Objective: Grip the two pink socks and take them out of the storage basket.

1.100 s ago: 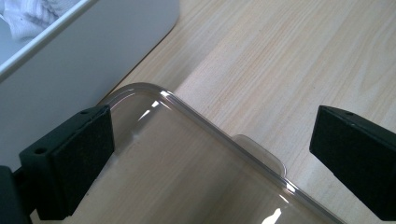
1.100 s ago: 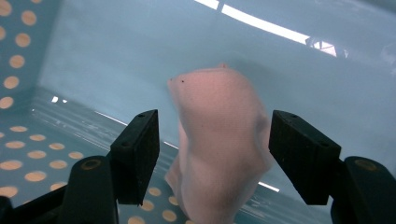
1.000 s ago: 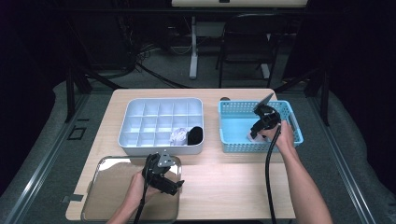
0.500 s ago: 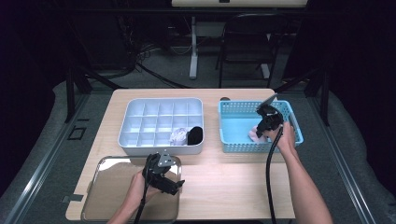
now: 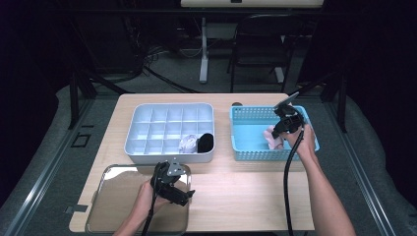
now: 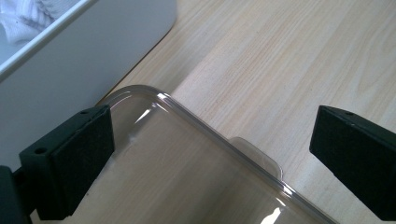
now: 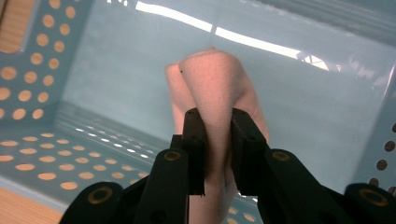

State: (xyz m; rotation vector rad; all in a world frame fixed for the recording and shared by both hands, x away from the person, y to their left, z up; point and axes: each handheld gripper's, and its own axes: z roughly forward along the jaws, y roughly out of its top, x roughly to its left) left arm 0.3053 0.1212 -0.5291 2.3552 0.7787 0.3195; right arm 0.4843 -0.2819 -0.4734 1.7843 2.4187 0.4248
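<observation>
Between the black right tongs [image 7: 217, 154] sits a pale pink cloth [image 7: 215, 88], inside a light blue basket [image 7: 116, 70] whose walls are dotted with rows of round holes showing tan. The black left tongs [image 6: 210, 154] hang over a clear, glossy lid [image 6: 187, 163] lying on the pale wood-grain surface [image 6: 280, 60], with a light grey-white divided tray [image 5: 169, 125] just beyond them. In that tray's compartments nearest the left tongs lie a white cloth [image 5: 187, 143] and a black cloth [image 5: 205, 142] side by side.
</observation>
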